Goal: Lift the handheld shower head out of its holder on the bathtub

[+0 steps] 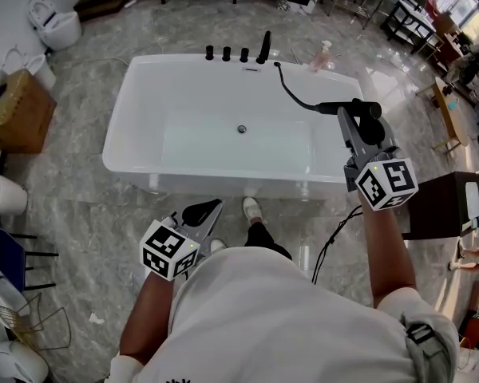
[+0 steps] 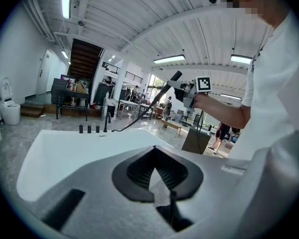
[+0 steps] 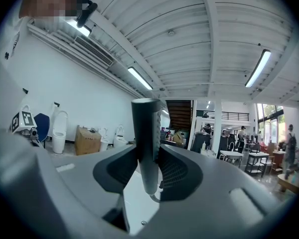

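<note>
On the grey marbled floor (image 1: 72, 214), white bathtub (image 1: 144, 102).

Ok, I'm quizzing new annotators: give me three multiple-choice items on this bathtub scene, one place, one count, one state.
1. Where is the shower head? A in its holder; B in the right claw; C lying on the floor.
2. How many short black knobs stand on the bathtub rim? A one; B five; C three.
3. The left claw is: A shut and empty; B gripping the hose; C holding a bottle.
Key: B, that claw clamps it; C, three stand beside the taller black fitting; A, nothing lies between its closed tips.
</note>
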`<state>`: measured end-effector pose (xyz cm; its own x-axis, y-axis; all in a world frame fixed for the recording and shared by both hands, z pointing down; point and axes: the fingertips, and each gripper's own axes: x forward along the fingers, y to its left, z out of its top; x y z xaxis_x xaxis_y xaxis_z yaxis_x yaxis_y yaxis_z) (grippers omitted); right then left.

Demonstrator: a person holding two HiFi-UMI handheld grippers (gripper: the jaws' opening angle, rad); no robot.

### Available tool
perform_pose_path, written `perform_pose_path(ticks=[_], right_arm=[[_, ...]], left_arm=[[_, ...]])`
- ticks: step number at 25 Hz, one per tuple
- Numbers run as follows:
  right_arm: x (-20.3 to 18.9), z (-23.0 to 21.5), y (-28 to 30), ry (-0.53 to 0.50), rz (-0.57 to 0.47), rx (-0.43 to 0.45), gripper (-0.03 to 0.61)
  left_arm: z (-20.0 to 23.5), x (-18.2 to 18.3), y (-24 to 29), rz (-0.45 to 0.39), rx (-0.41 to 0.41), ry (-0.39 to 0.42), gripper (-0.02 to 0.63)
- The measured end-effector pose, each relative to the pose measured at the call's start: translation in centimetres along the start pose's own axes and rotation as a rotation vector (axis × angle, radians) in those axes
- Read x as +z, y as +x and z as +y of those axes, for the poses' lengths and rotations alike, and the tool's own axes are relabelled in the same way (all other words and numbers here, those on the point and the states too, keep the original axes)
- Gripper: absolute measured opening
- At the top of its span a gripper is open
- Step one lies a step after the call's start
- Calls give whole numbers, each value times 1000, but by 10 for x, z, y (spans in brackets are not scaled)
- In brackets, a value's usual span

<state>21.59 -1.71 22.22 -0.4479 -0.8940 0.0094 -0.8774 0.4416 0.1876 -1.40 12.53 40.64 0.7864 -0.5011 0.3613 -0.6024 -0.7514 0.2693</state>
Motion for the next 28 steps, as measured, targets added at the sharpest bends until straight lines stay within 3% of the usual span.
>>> perform_pose_path(ticks=[23, 28], right_arm=[[2, -6, 11, -4, 12, 3, 144], [-3, -22, -9, -9, 6, 3, 144]], left_arm=[[7, 2, 0, 15, 1, -6, 7], [-12, -4, 13, 13, 7, -5, 7]])
